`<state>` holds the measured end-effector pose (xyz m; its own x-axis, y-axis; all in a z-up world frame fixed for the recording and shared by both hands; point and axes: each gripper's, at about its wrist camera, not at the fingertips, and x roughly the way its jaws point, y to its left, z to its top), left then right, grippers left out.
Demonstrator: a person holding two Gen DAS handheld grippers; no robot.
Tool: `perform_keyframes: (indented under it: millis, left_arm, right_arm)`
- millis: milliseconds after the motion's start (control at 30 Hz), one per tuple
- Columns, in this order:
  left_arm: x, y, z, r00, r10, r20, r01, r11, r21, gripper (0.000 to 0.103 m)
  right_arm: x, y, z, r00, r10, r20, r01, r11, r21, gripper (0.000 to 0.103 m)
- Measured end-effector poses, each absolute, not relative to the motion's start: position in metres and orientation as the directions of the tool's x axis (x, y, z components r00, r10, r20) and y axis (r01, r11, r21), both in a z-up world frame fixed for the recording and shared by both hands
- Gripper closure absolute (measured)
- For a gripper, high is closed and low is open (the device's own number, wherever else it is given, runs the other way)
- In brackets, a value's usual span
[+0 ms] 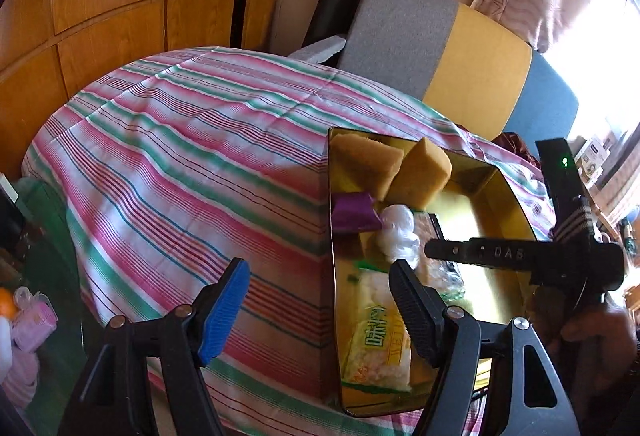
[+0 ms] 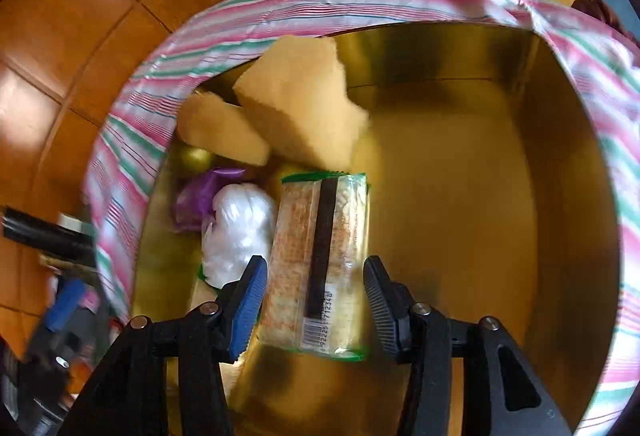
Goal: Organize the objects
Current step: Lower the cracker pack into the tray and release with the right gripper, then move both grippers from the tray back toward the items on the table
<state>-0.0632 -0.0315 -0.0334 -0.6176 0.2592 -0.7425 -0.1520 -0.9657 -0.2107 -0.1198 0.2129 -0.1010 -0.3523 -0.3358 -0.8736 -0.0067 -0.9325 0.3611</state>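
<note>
STEP: placing snack pack (image 2: 320, 264) in gold box (image 2: 460, 203) | RIGHT TOOL (image 2: 316, 300): part-open, straddling pack, grip uncertain | LEFT TOOL (image 1: 320, 312): open, empty, at box's 9 o'clock | NEXT: lifting right tool clear.

A gold box (image 2: 460, 195) sits on a cloth (image 1: 180, 155) striped pink, green and white. In the box: two tan sponges (image 2: 296, 107), a purple packet (image 2: 200, 199), a white bag (image 2: 236, 232) and a clear, green-edged snack pack (image 2: 320, 256). Each gripper (image 2: 314, 300) is black with one blue pad (image 2: 250, 304).
</note>
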Motion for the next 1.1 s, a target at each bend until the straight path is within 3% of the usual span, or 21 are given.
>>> perform_keyframes:
  millis: [533,667,733,833,1100]
  left_arm:
    - [-0.057,-0.002,-0.032,-0.597,0.289,-0.748,-0.227,-0.955,-0.188,0.03]
    - [-0.053,0.015,-0.029,-0.591,0.298,-0.749,-0.262,-0.95,-0.171,0.03]
    - [-0.051,0.022,-0.027,-0.589,0.303,-0.749,-0.278,-0.946,-0.165,0.029]
    - [-0.05,0.032,-0.025,-0.584,0.311,-0.75,-0.3,-0.941,-0.157,0.029]
    - [-0.047,0.069,-0.014,-0.565,0.36,-0.742,-0.397,-0.907,-0.137,0.029]
  right_arm:
    - [-0.044,0.293,-0.06,-0.515,-0.18,-0.838,-0.104,-0.957,0.27,0.052]
    - [-0.021,0.325,-0.052,-0.538,-0.266,-0.8,-0.096,-0.924,0.371,0.051]
    - [-0.011,0.337,-0.045,-0.55,-0.159,-0.82,-0.146,-0.948,0.282,0.05]
    - [0.005,0.366,-0.043,-0.567,-0.188,-0.802,-0.182,-0.921,0.345,0.05]
    - [0.052,0.467,-0.045,-0.537,0.042,-0.843,-0.417,-0.881,0.222,0.05]
